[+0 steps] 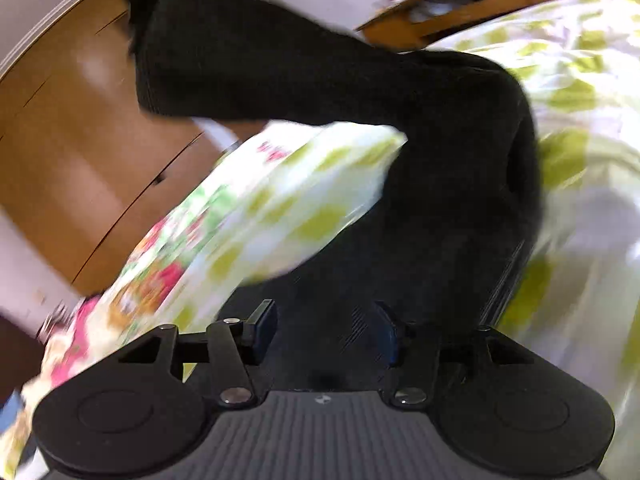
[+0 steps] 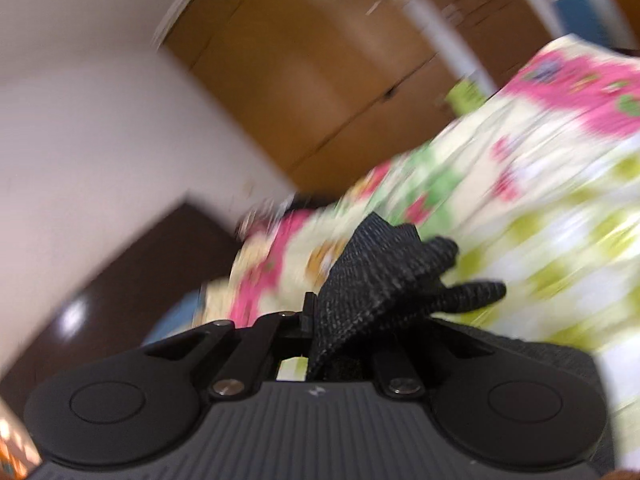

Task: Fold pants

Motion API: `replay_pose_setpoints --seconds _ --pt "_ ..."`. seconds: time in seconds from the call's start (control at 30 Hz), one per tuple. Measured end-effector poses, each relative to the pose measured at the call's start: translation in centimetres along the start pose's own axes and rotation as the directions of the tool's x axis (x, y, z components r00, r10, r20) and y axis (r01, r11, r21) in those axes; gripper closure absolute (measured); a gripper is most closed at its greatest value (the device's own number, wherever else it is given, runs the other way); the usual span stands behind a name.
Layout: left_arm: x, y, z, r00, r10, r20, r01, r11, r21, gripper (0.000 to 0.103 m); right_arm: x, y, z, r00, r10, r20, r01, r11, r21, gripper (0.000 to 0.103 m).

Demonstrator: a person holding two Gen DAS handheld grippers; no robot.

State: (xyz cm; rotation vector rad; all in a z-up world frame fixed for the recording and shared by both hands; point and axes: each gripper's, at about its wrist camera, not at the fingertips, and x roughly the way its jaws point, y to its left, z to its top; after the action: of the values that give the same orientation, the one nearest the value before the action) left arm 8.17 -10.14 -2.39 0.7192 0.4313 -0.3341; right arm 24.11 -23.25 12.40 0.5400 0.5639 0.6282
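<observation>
Right wrist: right tongs point(image 2: 320, 320) pinch pants point(image 2: 384, 276); left wrist: draped leg.

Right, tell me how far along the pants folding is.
Early. No finished fold shows. The right gripper is clamped on a bunch of the black pants, which hang in the air above the flowered bedspread; the left gripper stands open over them. All folds remain.

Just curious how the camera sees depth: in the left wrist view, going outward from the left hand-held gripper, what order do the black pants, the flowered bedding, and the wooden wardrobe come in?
1. Black pants: right at the left hand-held gripper, lying between its fingers and stretching away.
2. Flowered bedding: just beyond, left of the pants.
3. Wooden wardrobe: farthest, far left behind the bed.
</observation>
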Motion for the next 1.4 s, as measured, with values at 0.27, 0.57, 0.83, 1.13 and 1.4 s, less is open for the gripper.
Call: replay_pose_setpoints --seconds 0.27,0.57,0.83,1.13,1.4 --pt "-5.1 3.7 -6.9 0.995 0.06 -0.079 -0.068 0.994 -0.091 0.035 12.5 7.9 -15.2 0.922 -0.153 -0.355 0.031 0.945 -0.327 0.097" --pt "-6.3 3.1 -8.5 0.997 0.049 -0.059 -0.055 0.994 -0.093 0.034 12.7 12.6 -15.3 0.945 -0.23 -0.231 0.091 0.866 -0.491 0.097" --pt "-6.9 2.2 -9.0 0.998 0.008 -0.066 -0.01 1.0 -0.021 0.033 17.8 17.2 -21.1 0.911 -0.281 -0.303 -0.067 0.622 -0.78 0.083" --pt "-6.5 1.9 -9.2 0.998 0.017 -0.056 -0.018 1.0 -0.012 0.025 17.1 19.5 -23.0 0.93 -0.2 -0.309 -0.149 0.564 -0.812 0.041" --pt "-6.8 0.2 -8.9 0.998 0.045 -0.039 -0.043 0.997 0.057 0.024 11.6 15.2 -17.3 0.956 -0.185 -0.228 -0.021 0.732 -0.681 0.038"
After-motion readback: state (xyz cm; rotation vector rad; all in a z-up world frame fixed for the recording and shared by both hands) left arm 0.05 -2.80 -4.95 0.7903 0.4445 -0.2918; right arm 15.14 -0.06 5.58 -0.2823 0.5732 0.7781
